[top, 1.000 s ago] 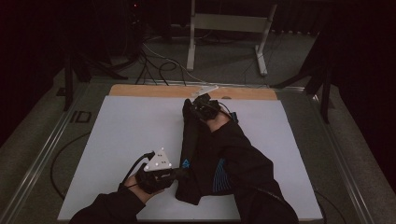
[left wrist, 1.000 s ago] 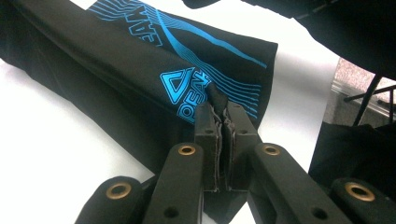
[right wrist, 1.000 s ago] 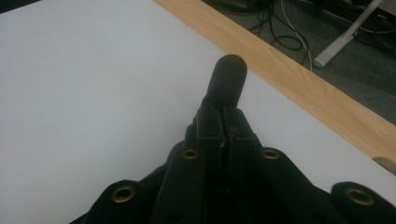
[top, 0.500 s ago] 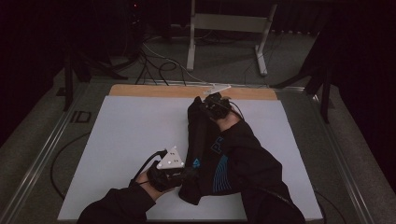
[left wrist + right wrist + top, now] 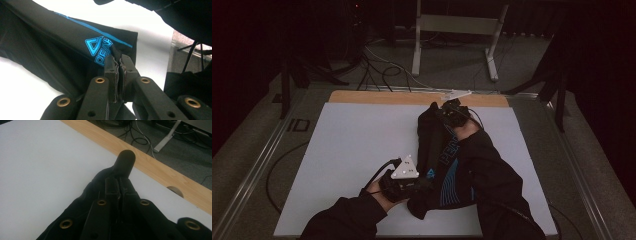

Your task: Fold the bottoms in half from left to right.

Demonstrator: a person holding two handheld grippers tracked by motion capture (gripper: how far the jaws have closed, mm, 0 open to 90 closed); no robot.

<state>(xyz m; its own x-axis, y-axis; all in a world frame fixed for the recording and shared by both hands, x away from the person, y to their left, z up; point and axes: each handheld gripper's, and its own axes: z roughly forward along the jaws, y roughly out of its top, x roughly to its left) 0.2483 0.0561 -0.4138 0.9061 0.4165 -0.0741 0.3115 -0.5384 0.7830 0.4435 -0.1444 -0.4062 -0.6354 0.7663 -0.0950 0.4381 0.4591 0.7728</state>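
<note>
A black garment [image 5: 432,145] with blue lettering lies folded in a long strip on the white table top [image 5: 347,150]. My left gripper [image 5: 419,184] is at its near end, jaws shut on a pinch of the cloth beside the blue logo [image 5: 100,48]. In the left gripper view the gripper [image 5: 119,59] holds a fold of the garment [image 5: 57,42]. My right gripper [image 5: 447,111] is at the far end near the wooden strip [image 5: 377,97], shut on the garment [image 5: 124,161], with a rounded bit of cloth sticking out past the tips of the gripper [image 5: 119,181].
The wooden edge [image 5: 160,172] runs along the far side of the table, with a round notch [image 5: 175,191] in it. Beyond it are floor cables [image 5: 382,70] and a metal stand [image 5: 452,30]. Metal rails [image 5: 257,160] flank the table.
Both grippers have moved to the right with the garment held between them. The strip of cloth now lies a little further right on the table.
</note>
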